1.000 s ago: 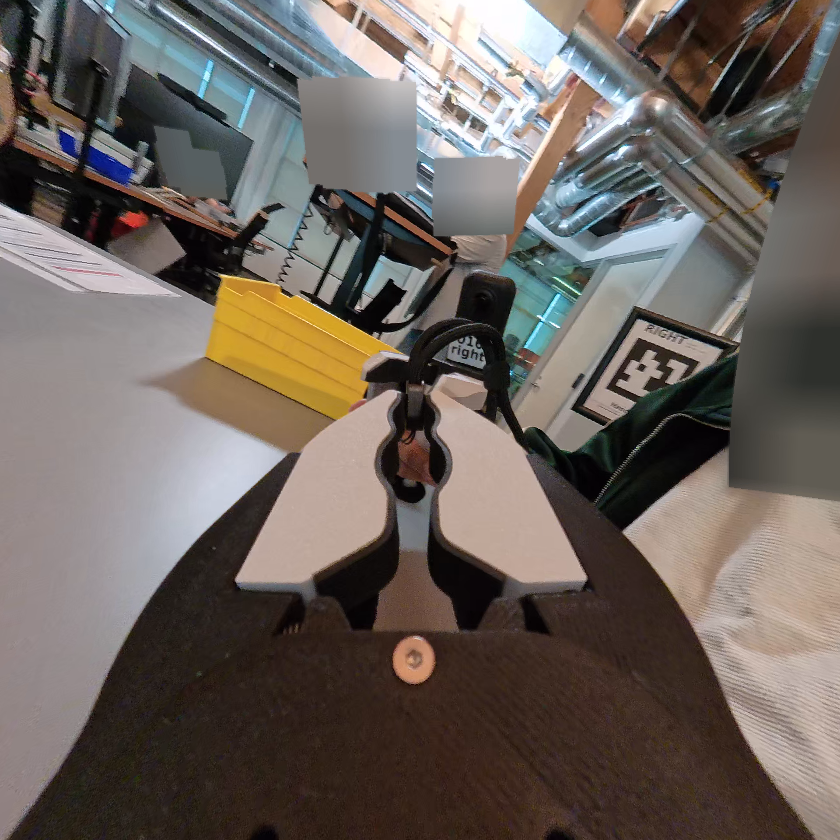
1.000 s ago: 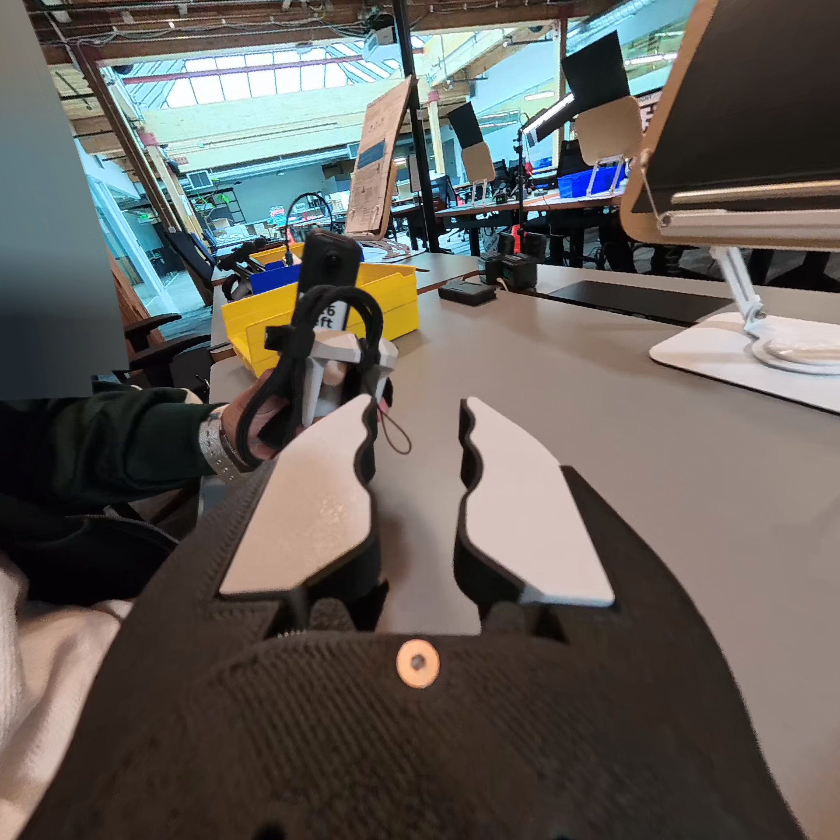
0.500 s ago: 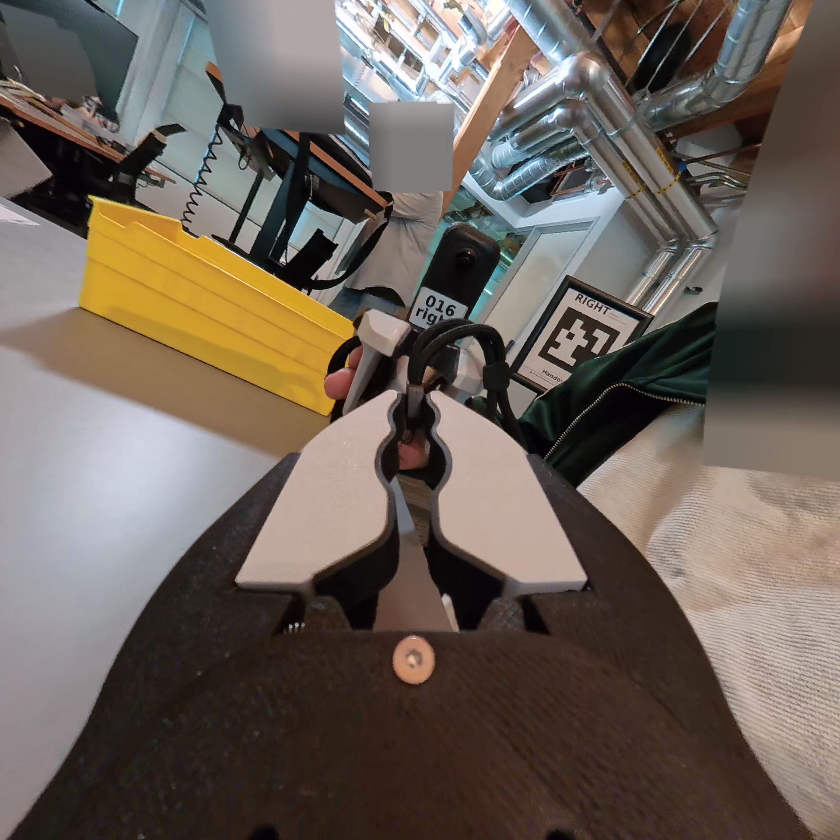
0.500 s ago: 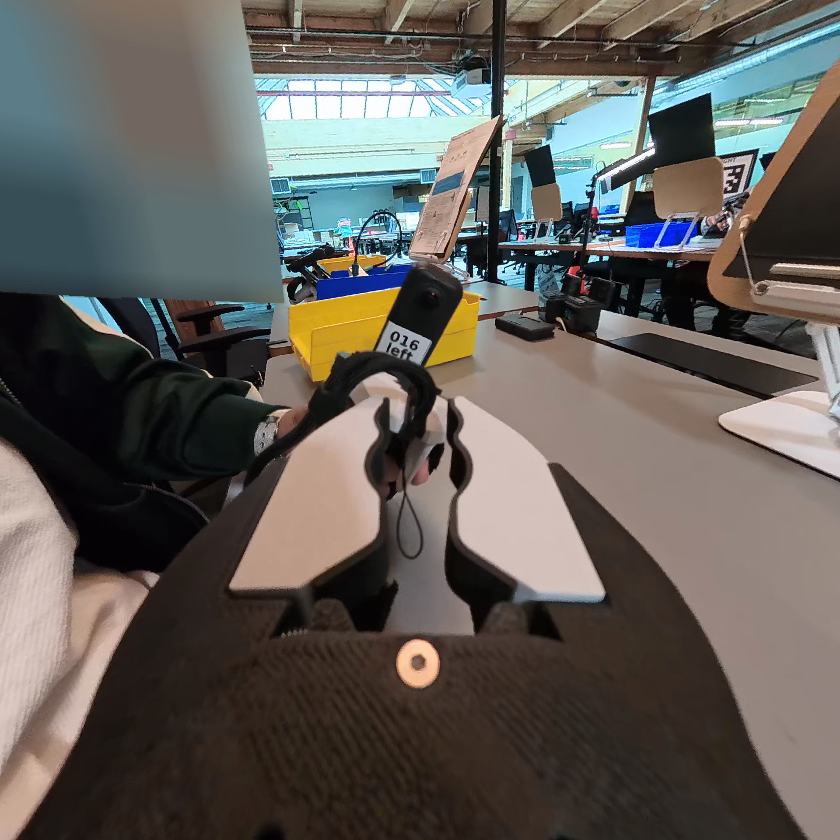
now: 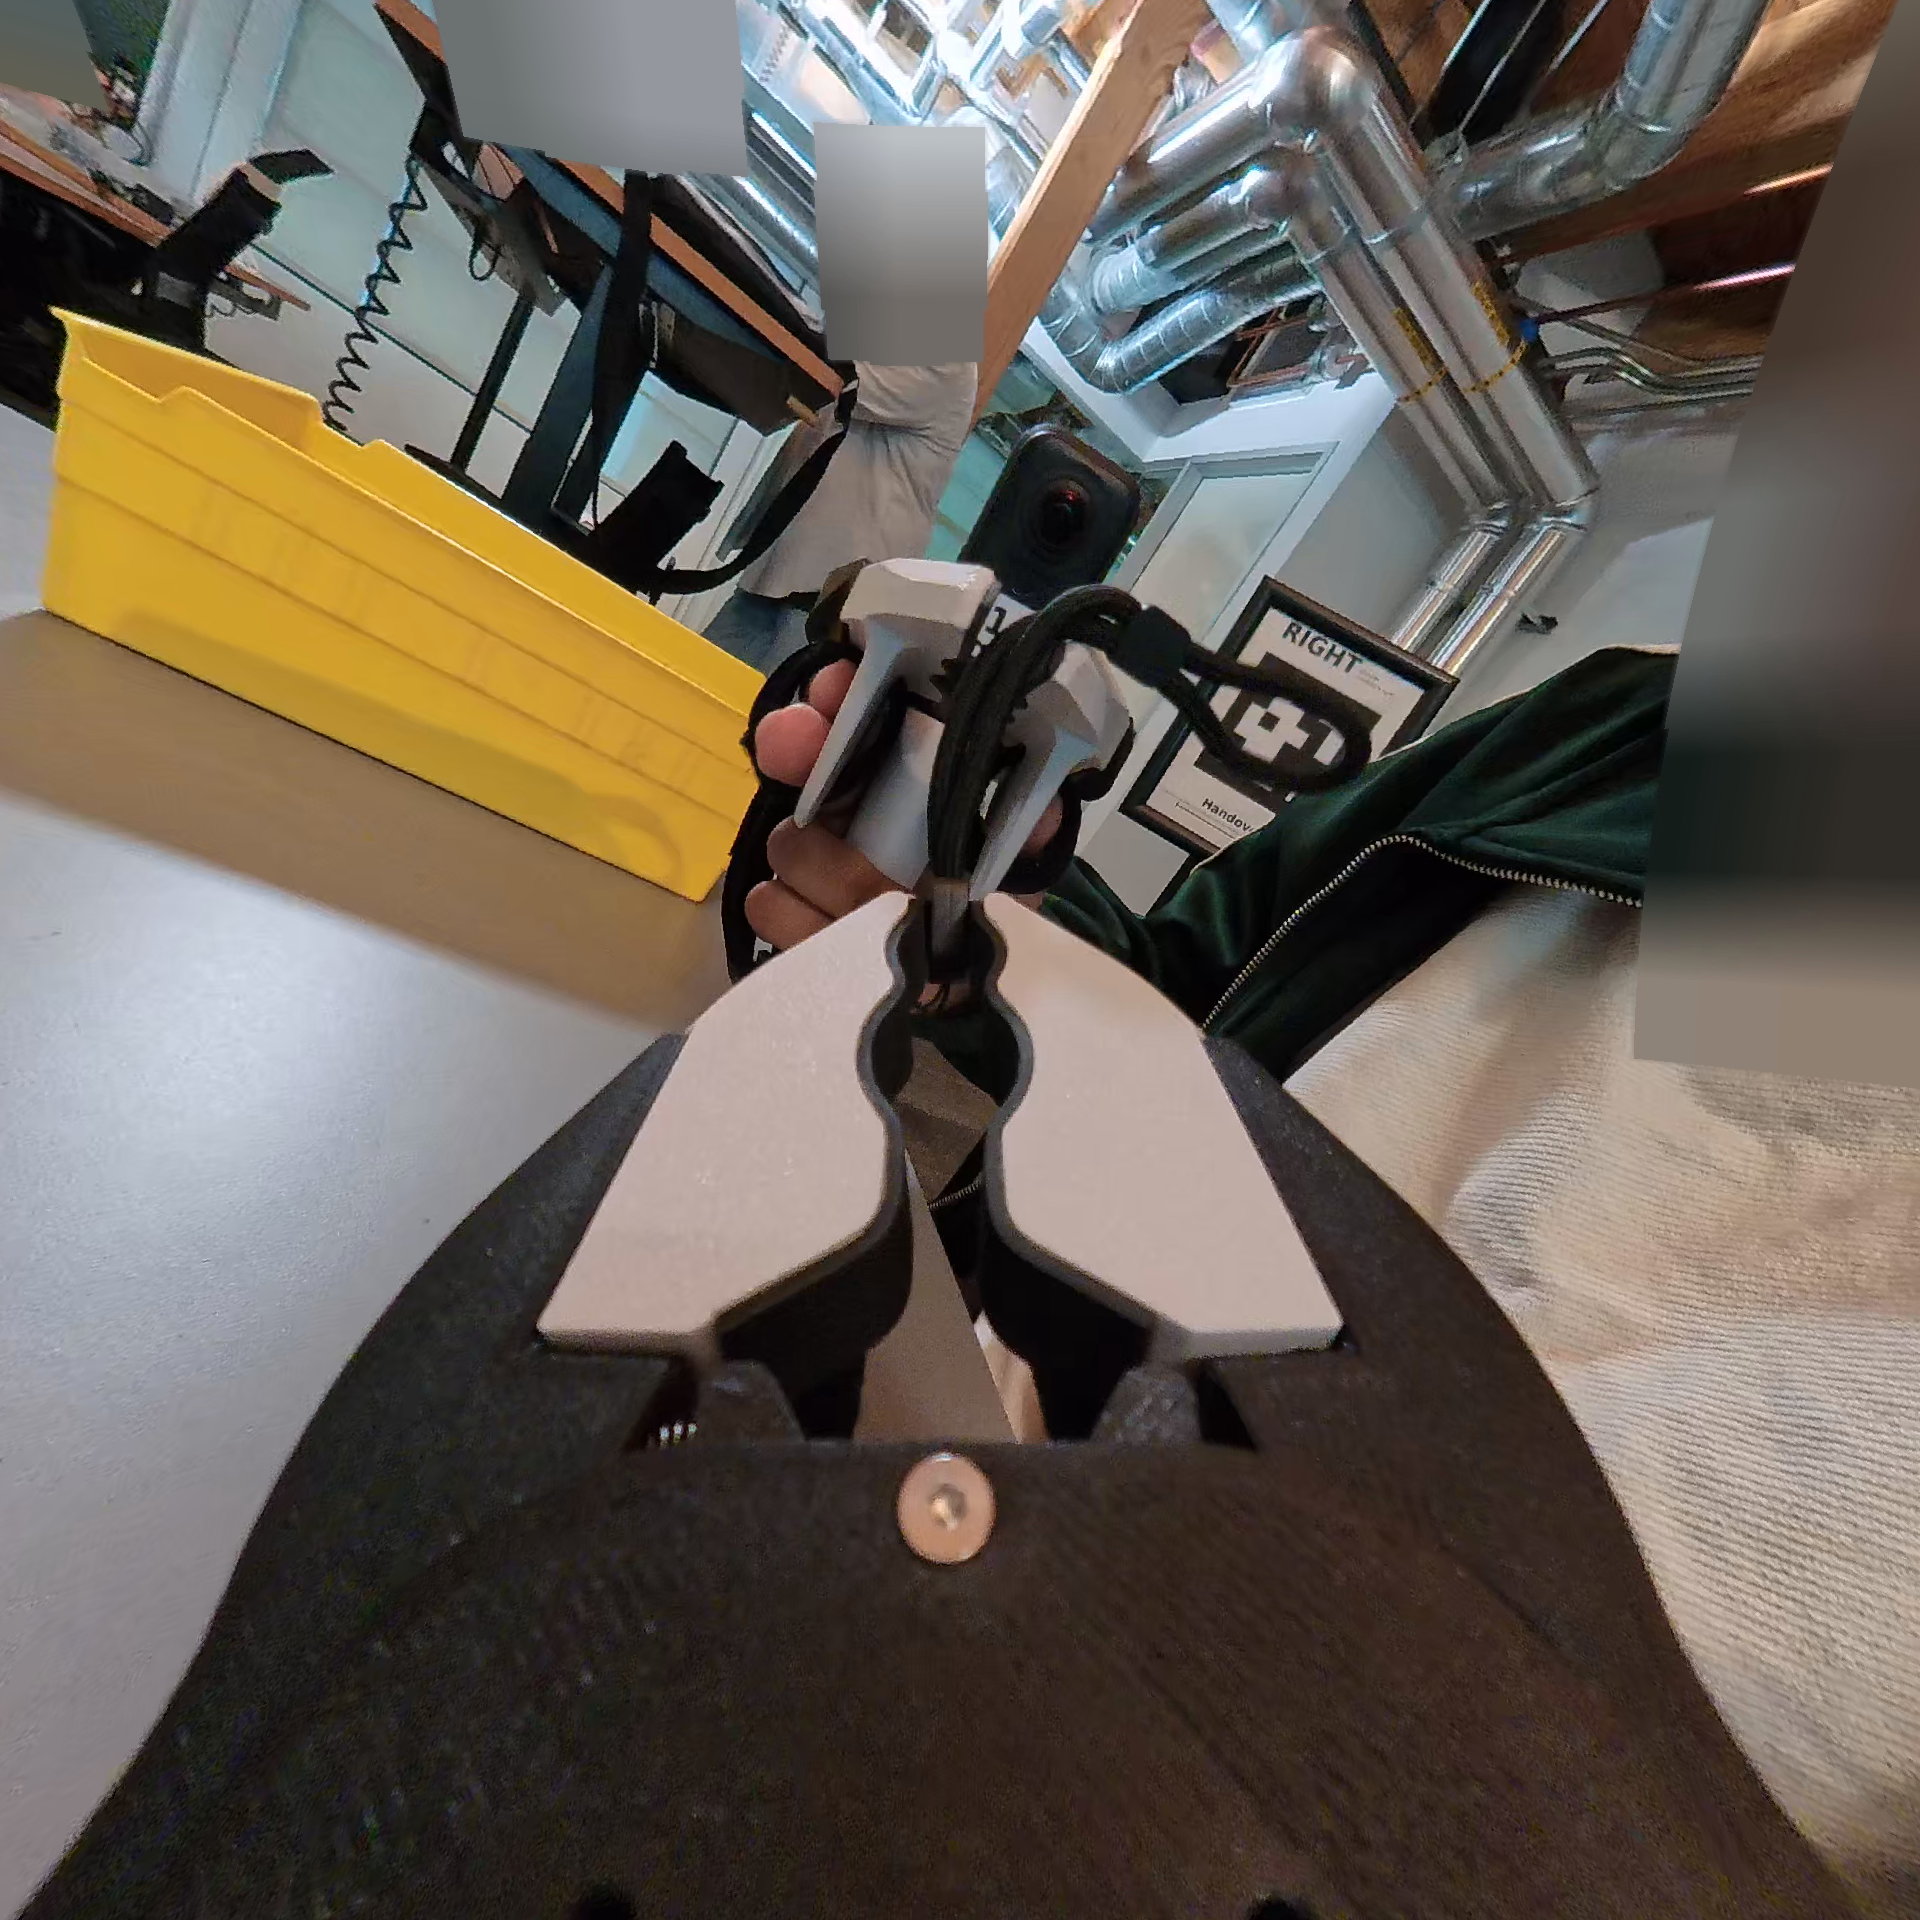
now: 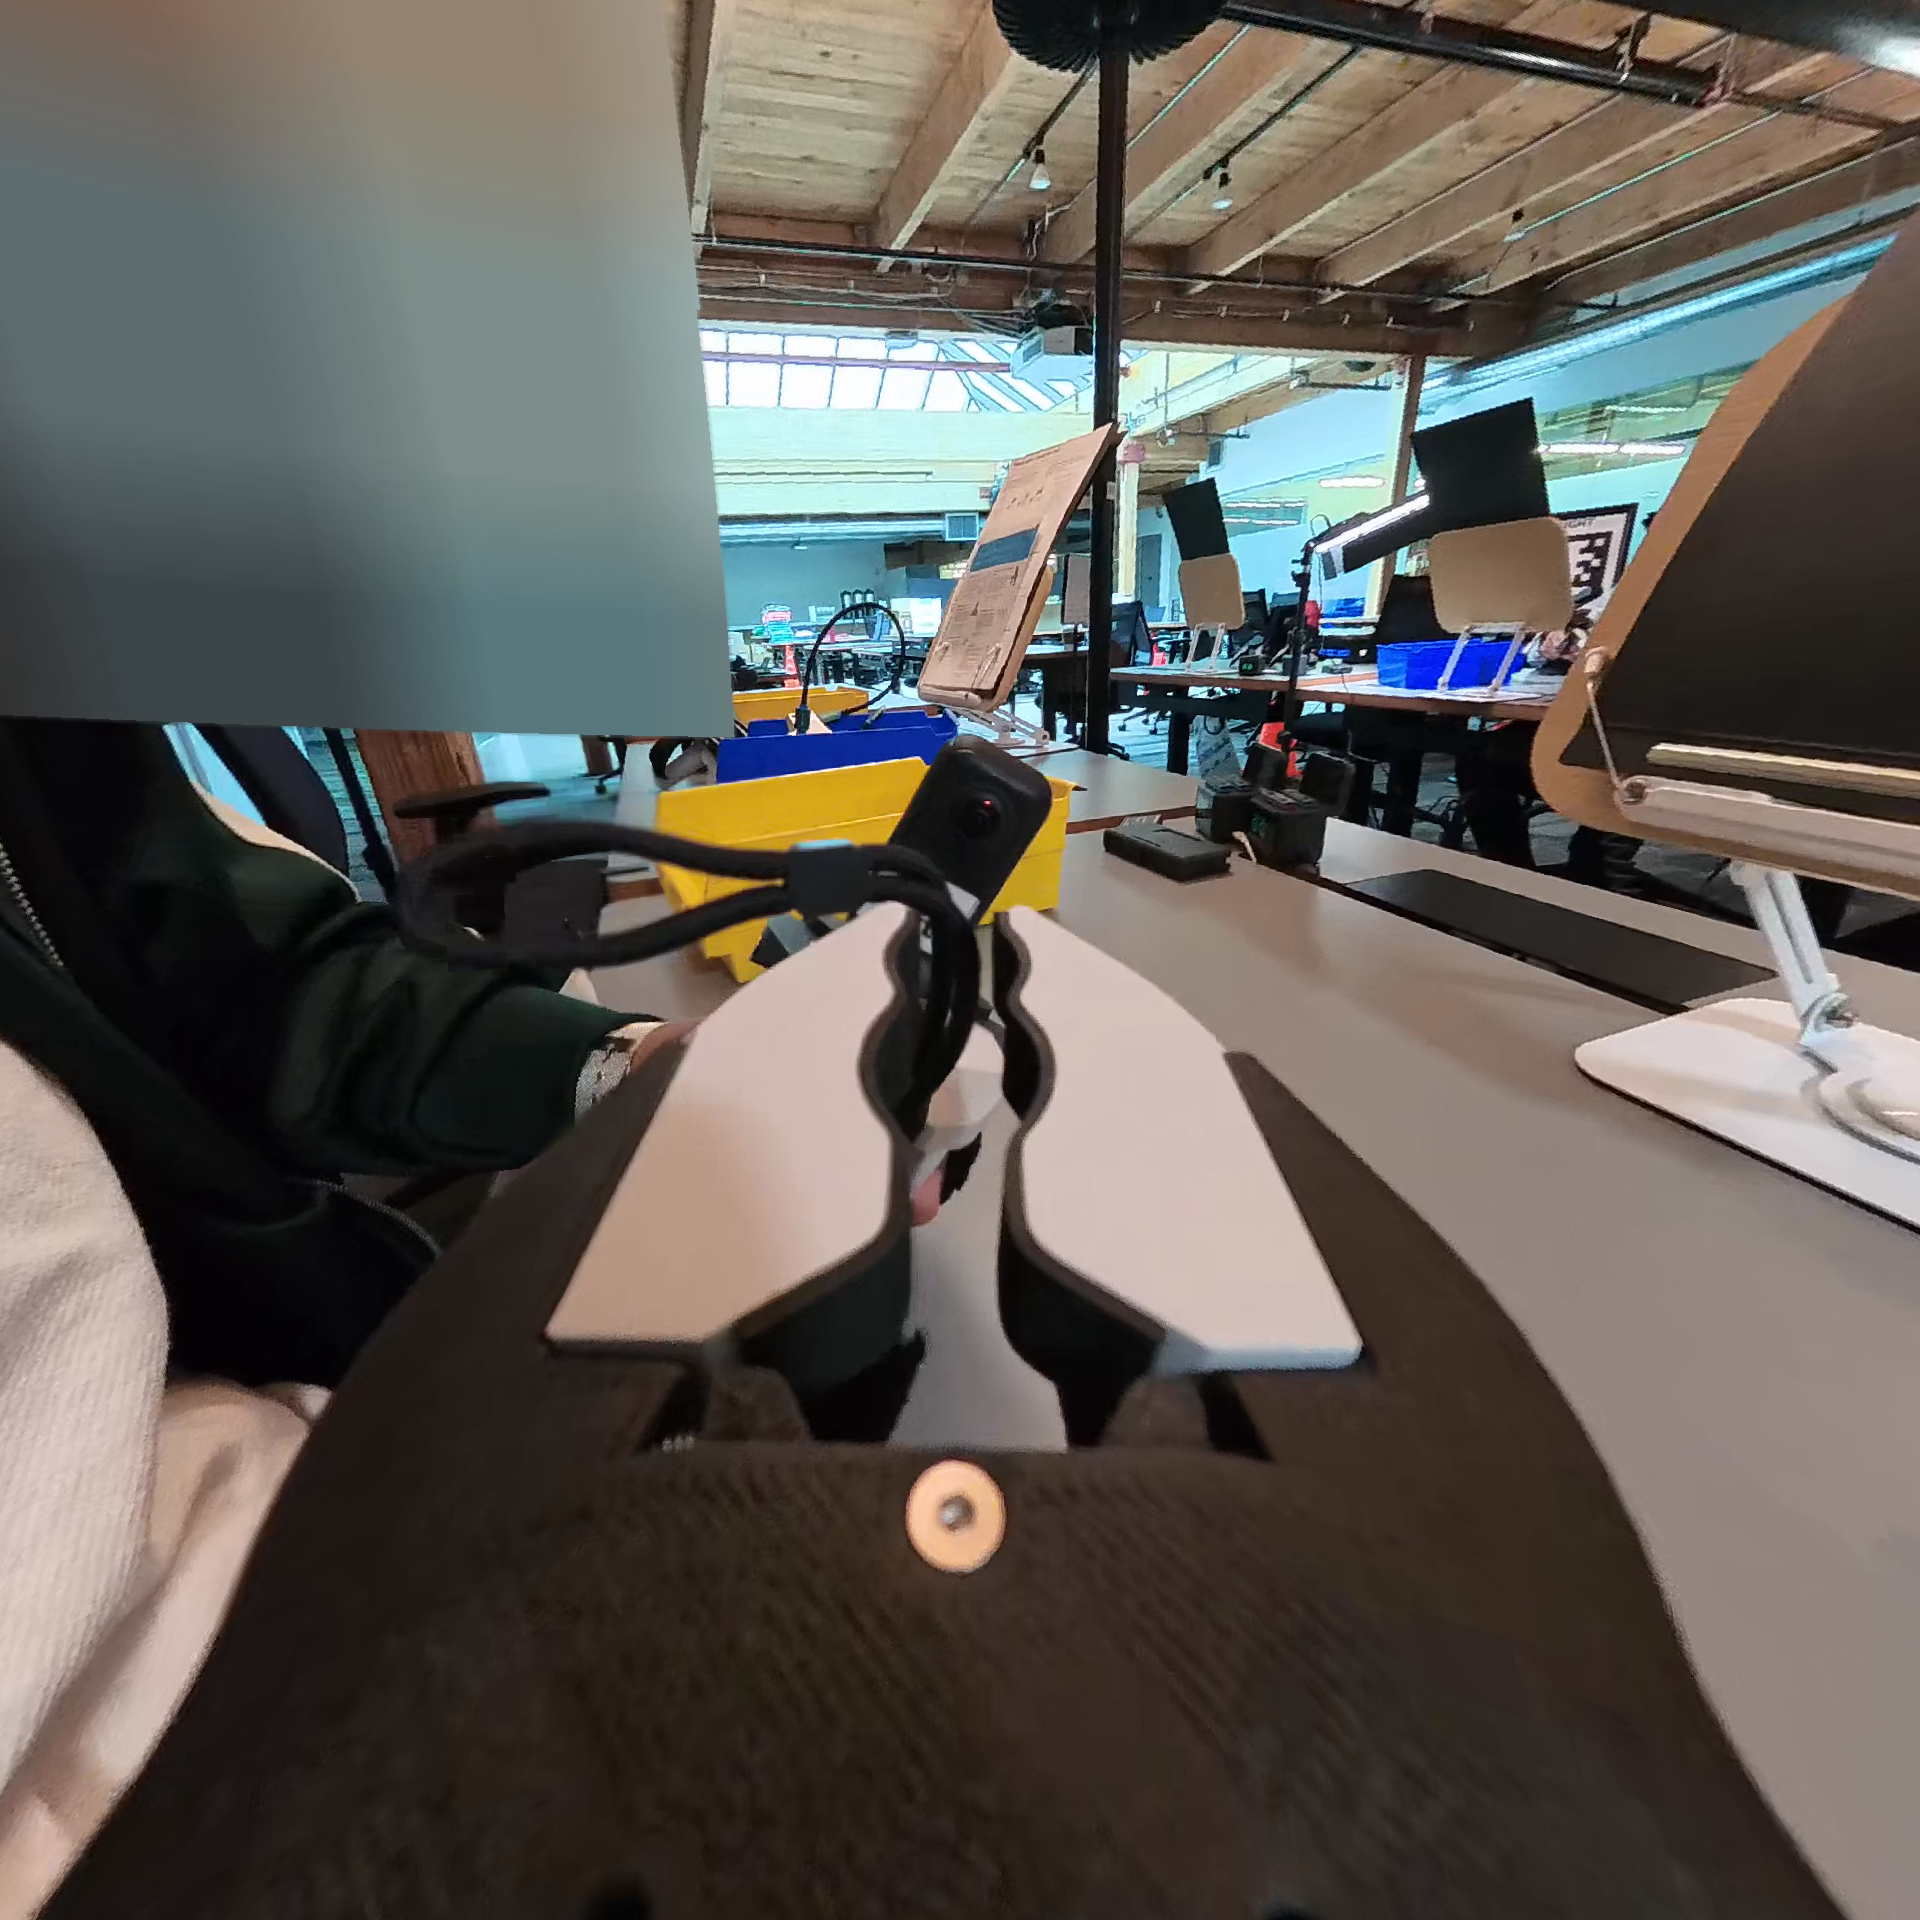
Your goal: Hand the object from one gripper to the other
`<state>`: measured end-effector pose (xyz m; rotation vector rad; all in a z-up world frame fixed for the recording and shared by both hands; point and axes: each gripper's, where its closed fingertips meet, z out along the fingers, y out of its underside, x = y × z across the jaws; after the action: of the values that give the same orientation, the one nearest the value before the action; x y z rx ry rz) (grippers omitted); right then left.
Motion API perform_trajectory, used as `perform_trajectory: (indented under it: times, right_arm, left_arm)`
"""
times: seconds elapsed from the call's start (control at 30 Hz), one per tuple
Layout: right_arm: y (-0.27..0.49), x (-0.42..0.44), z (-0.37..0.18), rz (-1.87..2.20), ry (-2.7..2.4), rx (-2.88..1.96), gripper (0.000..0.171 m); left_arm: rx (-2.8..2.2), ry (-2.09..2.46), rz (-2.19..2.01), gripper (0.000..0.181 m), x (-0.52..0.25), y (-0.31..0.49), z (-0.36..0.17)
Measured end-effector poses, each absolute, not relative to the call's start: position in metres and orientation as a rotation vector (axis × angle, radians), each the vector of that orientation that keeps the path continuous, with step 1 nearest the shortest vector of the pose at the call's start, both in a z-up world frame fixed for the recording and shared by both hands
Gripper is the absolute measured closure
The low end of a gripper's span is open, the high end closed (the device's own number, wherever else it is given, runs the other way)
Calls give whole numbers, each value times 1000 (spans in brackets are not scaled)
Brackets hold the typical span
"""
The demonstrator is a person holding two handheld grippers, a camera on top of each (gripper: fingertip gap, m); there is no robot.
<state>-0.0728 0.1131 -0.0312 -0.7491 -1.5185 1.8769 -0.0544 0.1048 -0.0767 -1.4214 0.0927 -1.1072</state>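
A black looped cord (image 5: pixel 961 790) runs between both grippers above the grey table. My left gripper (image 5: pixel 943 930) is shut on its lower end, pinched at the fingertips. My right gripper (image 6: pixel 948 940) faces the left one and has closed on the cord's strands (image 6: pixel 940 997), with a long loop (image 6: pixel 582 883) hanging out to its left. The right gripper also shows head-on in the left wrist view (image 5: pixel 935 727), just above my left fingertips, with the holder's hand (image 5: pixel 795 748) behind it. The left gripper's camera (image 6: pixel 977 816) shows just past the right fingertips.
A yellow bin (image 5: pixel 364 623) stands on the grey table (image 5: pixel 208 1143) to the left; it also shows in the right wrist view (image 6: pixel 790 831). A clipboard on a white stand (image 6: pixel 1745 883) is at the right. The holder's green sleeve (image 6: pixel 364 1018) and white top (image 5: pixel 1610 1247) are close by. About 5 cm separates my left fingertips from my right.
The two grippers have come together tip to tip. The right gripper's jaws have narrowed from wide open to closed around the cord. The left gripper has kept its hold.
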Motion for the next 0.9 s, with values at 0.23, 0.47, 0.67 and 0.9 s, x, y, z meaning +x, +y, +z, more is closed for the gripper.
perform_trajectory:
  times: [0.23,0.47,0.67,0.9]
  right_arm:
    - [114,-71,-25,1757,-1501,-676,151]
    - [114,-73,-26,1612,-1510,-639,156]
    - [115,-72,-22,1560,-1490,-629,163]
    - [119,-72,-16,1582,-1432,-667,156]
  left_arm:
    - [-1450,92,-1144,175,-50,106,-82]
    - [-1463,105,-1135,175,-48,106,-83]
    - [-1467,107,-1129,175,-47,107,-84]
    - [-1488,119,-1107,175,-46,107,-87]
